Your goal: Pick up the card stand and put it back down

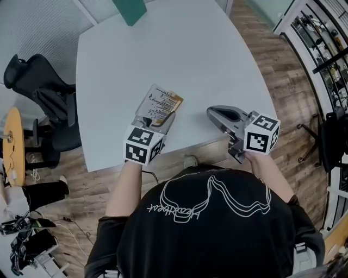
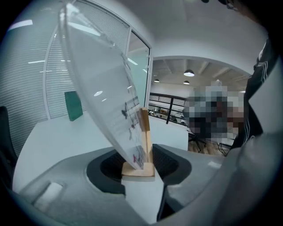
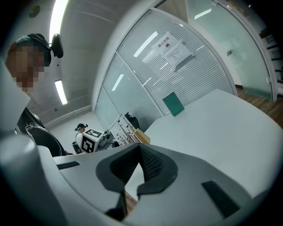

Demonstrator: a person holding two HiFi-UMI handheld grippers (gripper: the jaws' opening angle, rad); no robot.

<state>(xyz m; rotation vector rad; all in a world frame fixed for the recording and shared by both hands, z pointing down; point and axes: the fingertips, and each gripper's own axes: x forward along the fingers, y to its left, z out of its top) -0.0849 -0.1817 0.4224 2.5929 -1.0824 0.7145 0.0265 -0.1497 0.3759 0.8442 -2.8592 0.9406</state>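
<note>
- Left gripper (image 2: 139,162) clamped on the wooden base of the clear acrylic card stand (image 2: 99,92); right gripper (image 3: 139,152) closed, empty.
- Judged light and rigid; the acrylic is slippery, so the base is the soundest hold.

A green upright panel (image 1: 129,11) is being stood at the white table's (image 1: 217,59) twelve o'clock edge. A black office chair (image 1: 49,103) is being kept at nine o'clock, beside the table, on the wooden floor (image 1: 283,70).

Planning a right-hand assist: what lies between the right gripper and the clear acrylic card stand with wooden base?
Only bare white table lies between the right gripper and card stand, in head view.
</note>
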